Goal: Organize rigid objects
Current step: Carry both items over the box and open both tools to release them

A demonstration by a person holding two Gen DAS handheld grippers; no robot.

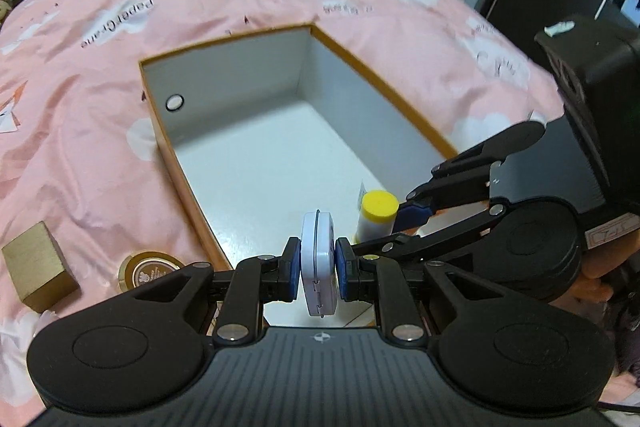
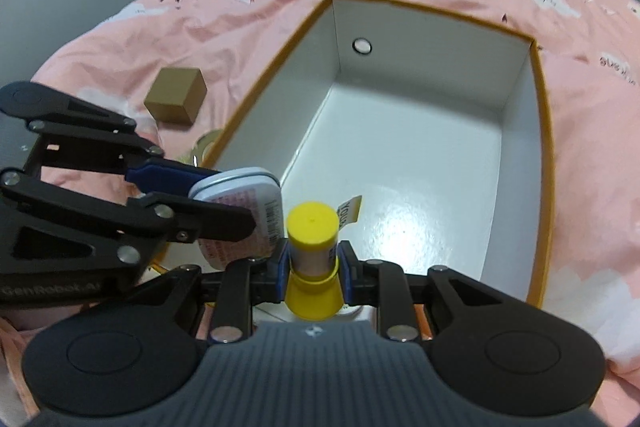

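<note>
The left gripper (image 1: 318, 269) has its fingers clamped on a flat white tin (image 1: 318, 263), held on edge by its two broad faces, low in the centre of the left wrist view. The right gripper (image 2: 313, 273) pinches a glue stick (image 2: 314, 259) around its pale barrel, yellow cap pointing into the frame. In the right wrist view the tin sits just left of the stick, possibly touching it; I cannot tell. Both hang over the near end of the open cardboard box (image 1: 384, 83), which is white inside, has an orange rim, and is otherwise empty.

The risks, as I judge them: the two grippers crowd one corner, so letting go together could knock tin against stick. The tin's smooth metal faces give the blue pads little bite, and a tilt may let it slip. The stick is round and would roll across the glossy box floor if it lands on its side.

Outside the box, at the lower left of the left wrist view, a brown cube-shaped block (image 1: 36, 267) and a round gold-rimmed tin (image 1: 150, 271) lie on the soft, wrinkled pink duvet (image 1: 80, 147), which gives the box an unsteady base.
</note>
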